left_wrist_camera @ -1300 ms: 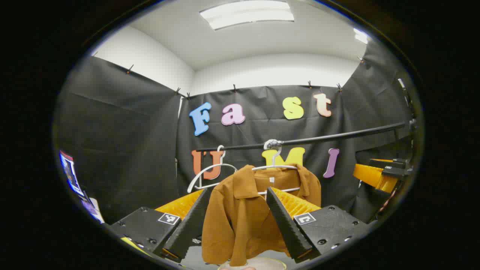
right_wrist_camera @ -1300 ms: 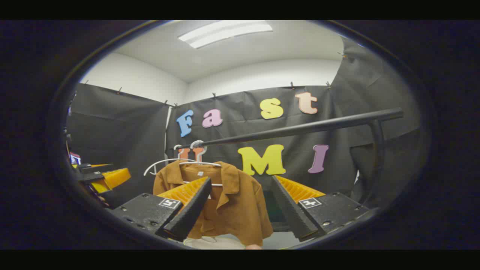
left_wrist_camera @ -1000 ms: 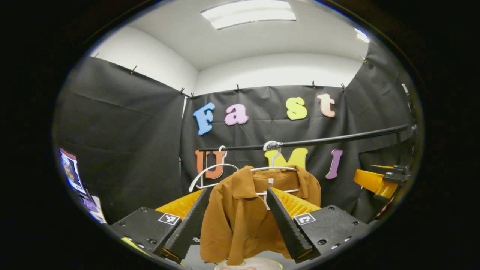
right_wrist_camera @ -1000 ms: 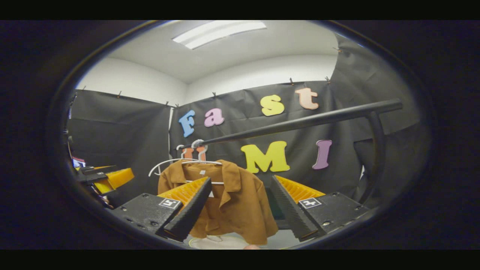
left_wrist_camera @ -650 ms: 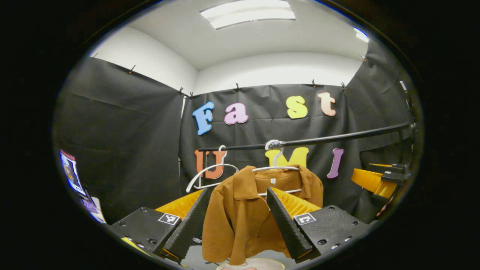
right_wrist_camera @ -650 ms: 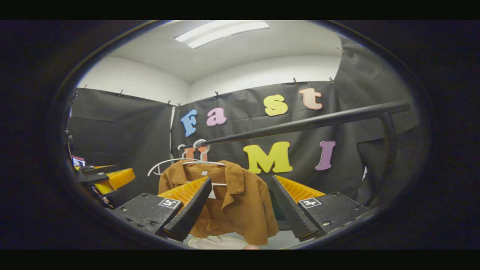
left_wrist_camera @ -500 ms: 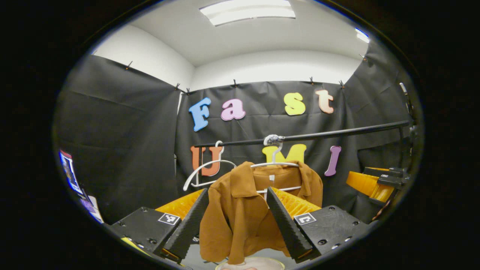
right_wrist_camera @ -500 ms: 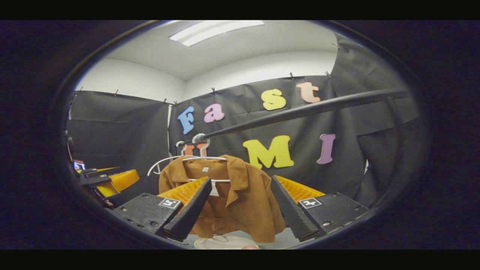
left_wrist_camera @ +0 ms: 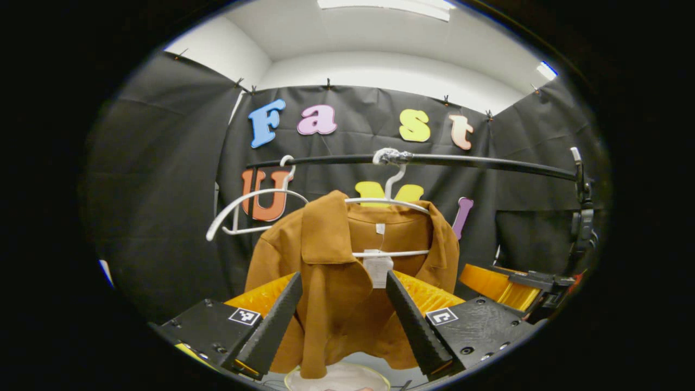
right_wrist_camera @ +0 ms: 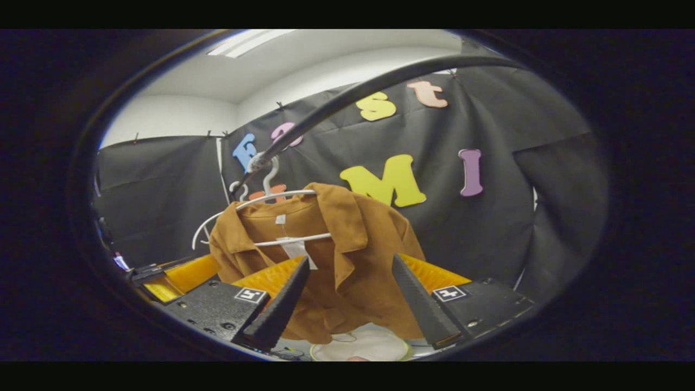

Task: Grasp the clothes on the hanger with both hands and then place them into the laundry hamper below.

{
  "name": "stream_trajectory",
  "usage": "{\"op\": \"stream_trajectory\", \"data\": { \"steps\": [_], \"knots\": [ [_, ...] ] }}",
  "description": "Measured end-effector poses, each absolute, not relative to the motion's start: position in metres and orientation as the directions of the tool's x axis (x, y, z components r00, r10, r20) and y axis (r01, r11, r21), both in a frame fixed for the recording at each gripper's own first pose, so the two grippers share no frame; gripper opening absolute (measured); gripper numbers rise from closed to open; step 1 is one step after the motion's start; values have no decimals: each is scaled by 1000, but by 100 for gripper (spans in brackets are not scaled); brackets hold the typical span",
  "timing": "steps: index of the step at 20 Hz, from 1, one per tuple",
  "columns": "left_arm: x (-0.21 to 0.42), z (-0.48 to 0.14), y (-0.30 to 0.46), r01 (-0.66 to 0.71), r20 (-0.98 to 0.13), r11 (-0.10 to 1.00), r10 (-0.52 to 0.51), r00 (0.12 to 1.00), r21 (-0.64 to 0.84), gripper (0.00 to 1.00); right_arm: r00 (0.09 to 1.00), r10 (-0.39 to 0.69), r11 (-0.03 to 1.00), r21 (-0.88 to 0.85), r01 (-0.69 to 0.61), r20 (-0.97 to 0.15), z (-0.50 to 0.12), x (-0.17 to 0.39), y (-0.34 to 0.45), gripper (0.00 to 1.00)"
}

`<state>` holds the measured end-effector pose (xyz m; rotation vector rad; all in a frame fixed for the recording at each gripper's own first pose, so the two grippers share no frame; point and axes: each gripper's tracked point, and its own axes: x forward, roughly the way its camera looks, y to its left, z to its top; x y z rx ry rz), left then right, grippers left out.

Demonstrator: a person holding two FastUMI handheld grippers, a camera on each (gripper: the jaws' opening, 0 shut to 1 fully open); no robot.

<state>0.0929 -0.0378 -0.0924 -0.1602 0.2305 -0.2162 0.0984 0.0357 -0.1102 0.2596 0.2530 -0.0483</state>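
The brown shirt (left_wrist_camera: 347, 271) hangs on a white hanger (left_wrist_camera: 380, 203) hooked over the black rail (left_wrist_camera: 461, 161). A second, bare hanger (left_wrist_camera: 239, 209) hangs farther along the same rail. Below the shirt hem, a pale round rim, probably the hamper (right_wrist_camera: 364, 347), shows at the bottom edge of both views.

The left gripper (left_wrist_camera: 342, 312) has its jaws spread wide and holds nothing; the shirt front appears between them, but contact cannot be confirmed. The right gripper (right_wrist_camera: 350, 304) is likewise released, with the shirt's other front panel framed between its jaws. The right gripper view also shows the left gripper low at its left edge (right_wrist_camera: 179, 274), near the shirt's far shoulder.

Step in hand, as judged: final approach before the two-handed grasp.

Procedure for a sound grasp:
1. Advance each gripper until cloth lies deep between the jaws, not at the tips.
2. Take one shoulder per gripper, just outside the collar (left_wrist_camera: 326, 228), so the load divides evenly.
3. Keep the jaws off the hanger's crossbar and arms; clamp cloth only.
4. Close both grippers together.
5. Lift the shoulders up and off the hanger ends before lowering. Pulling straight down is likely to drag the hanger or snag the collar.
6. Lower over the hamper rim, then release.
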Motion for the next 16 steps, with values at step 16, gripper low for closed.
{"op": "stream_trajectory", "data": {
  "steps": [16],
  "knots": [
    [183, -152, -49, 99, -312, 931, -216, 925, -352, 100, 950, 64, 860, 500, 103, -306, -151, 196, 39, 93]
  ]
}}
